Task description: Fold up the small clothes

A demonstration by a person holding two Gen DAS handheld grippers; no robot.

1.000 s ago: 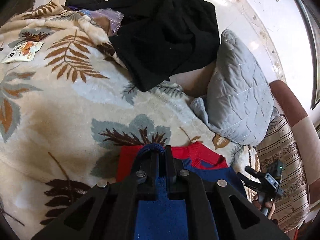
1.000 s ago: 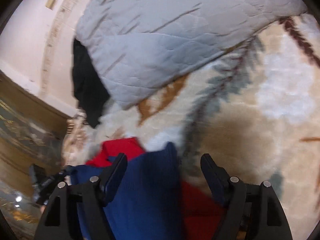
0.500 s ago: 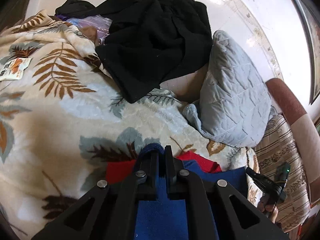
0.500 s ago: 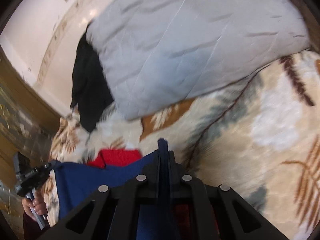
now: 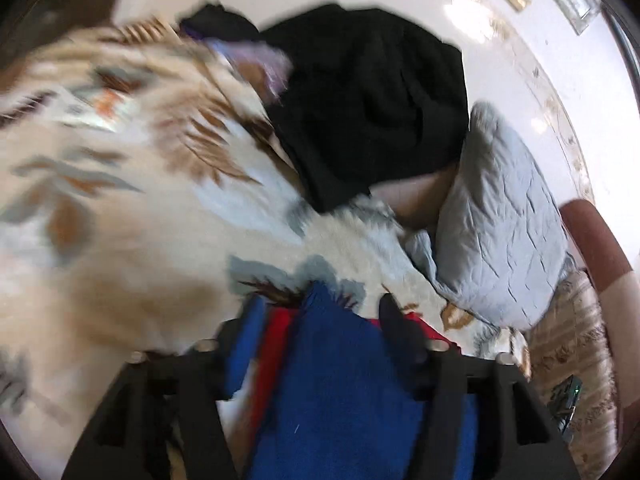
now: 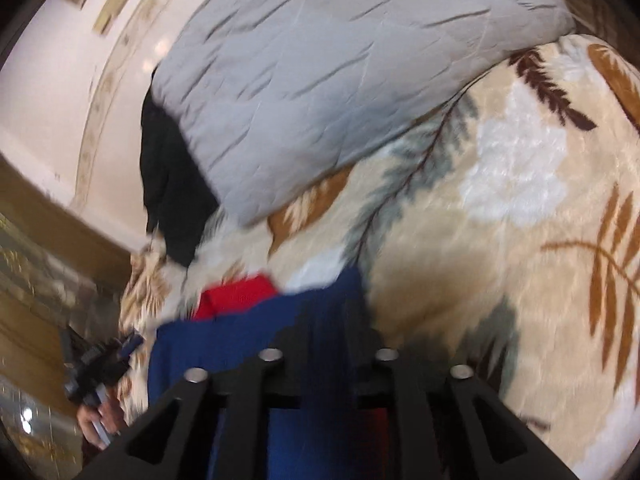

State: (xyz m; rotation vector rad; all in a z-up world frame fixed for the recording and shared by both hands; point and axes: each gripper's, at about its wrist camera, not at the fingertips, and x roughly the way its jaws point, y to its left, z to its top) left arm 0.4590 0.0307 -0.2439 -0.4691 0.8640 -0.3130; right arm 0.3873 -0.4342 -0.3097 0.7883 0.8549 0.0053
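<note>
Both hand-held grippers hang over a blue and red knit garment [image 5: 340,392] lying on a plush cream blanket printed with brown and grey leaves [image 5: 132,248]. On the left hand-held gripper [image 5: 320,320] the black jaws are opening — they stand spread, with a peak of blue cloth rising between them and touching neither pad as far as the blur lets me judge. On the right hand-held gripper [image 6: 332,312] the jaws are opening too, though the gap is narrow and a fold of dark blue fabric stands in it; motion blur hides whether the pads press it.

Ahead of the left gripper, a crumpled black fleece garment [image 5: 368,108] sprawls across the blanket, with a bit of clear purple-tinted plastic [image 5: 260,60] at its near-left edge. Ahead and to its right leans a grey quilted cushion [image 5: 500,220], stitched in a diamond pattern, against a brown sofa arm [image 5: 592,248]. The same cushion looms just ahead of the right gripper.

The garment is soft and ribbed-looking, blue uppermost with a red layer showing at its far edge. Its long axis runs from one gripper across to the other — each holds an end. A person's hand [image 6: 98,420] grips the left tool's handle.
</note>
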